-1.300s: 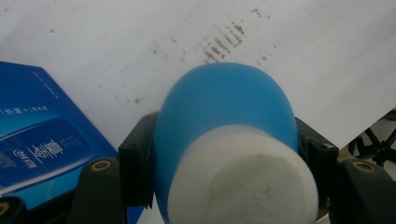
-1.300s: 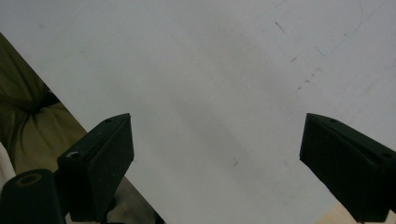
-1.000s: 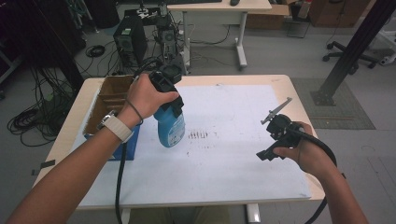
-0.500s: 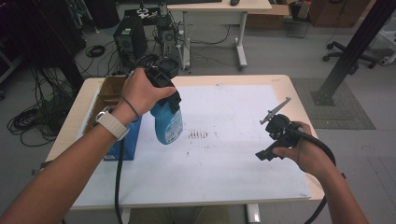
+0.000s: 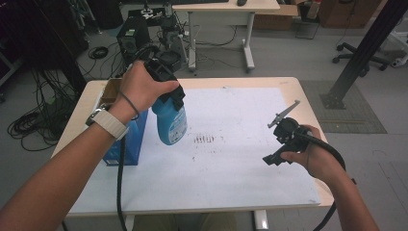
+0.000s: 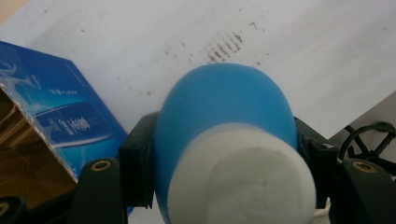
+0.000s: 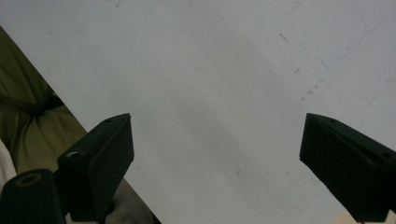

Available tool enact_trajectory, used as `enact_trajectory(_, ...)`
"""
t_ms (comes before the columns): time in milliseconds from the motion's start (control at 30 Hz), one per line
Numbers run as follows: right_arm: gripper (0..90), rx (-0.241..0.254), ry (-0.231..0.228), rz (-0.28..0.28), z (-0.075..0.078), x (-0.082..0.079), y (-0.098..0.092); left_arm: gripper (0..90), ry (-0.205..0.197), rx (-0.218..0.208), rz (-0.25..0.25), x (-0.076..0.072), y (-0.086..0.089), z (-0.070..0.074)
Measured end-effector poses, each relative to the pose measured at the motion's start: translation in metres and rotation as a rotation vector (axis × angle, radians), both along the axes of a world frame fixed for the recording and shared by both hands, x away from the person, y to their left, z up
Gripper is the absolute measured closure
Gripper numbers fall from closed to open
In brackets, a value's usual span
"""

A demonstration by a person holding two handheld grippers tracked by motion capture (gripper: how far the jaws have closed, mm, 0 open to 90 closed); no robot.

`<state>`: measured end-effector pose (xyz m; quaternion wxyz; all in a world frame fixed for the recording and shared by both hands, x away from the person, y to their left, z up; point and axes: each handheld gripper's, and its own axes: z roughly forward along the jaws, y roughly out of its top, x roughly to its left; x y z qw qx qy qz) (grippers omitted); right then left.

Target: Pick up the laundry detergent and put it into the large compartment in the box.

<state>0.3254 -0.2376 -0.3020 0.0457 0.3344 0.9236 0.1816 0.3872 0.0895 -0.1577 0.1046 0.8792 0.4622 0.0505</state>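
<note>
The surface (image 5: 250,192) w/ white sheet carries a blue box (image 5: 126,139) at its left edge. Left gripper (image 5: 166,94) has its fingers (image 6: 136,170) clamped on the blue bottle (image 5: 169,122), held in air beside the box; right gripper (image 5: 281,144) fingers (image 7: 100,163) wide apart, holding nothing

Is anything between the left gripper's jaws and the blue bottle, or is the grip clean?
Nothing visible stands between them. The left gripper has its jaws closed directly on the blue bottle from both sides, held above the white sheet, beside the blue box.
</note>
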Motion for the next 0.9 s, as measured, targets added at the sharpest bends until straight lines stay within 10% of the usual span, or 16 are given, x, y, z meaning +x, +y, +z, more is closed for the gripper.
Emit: enact_trajectory(900,10.1,-0.002,-0.017,0.028,0.005,0.003,0.009,37.3,-0.018,-0.008,0.119,0.002,0.026,0.047)
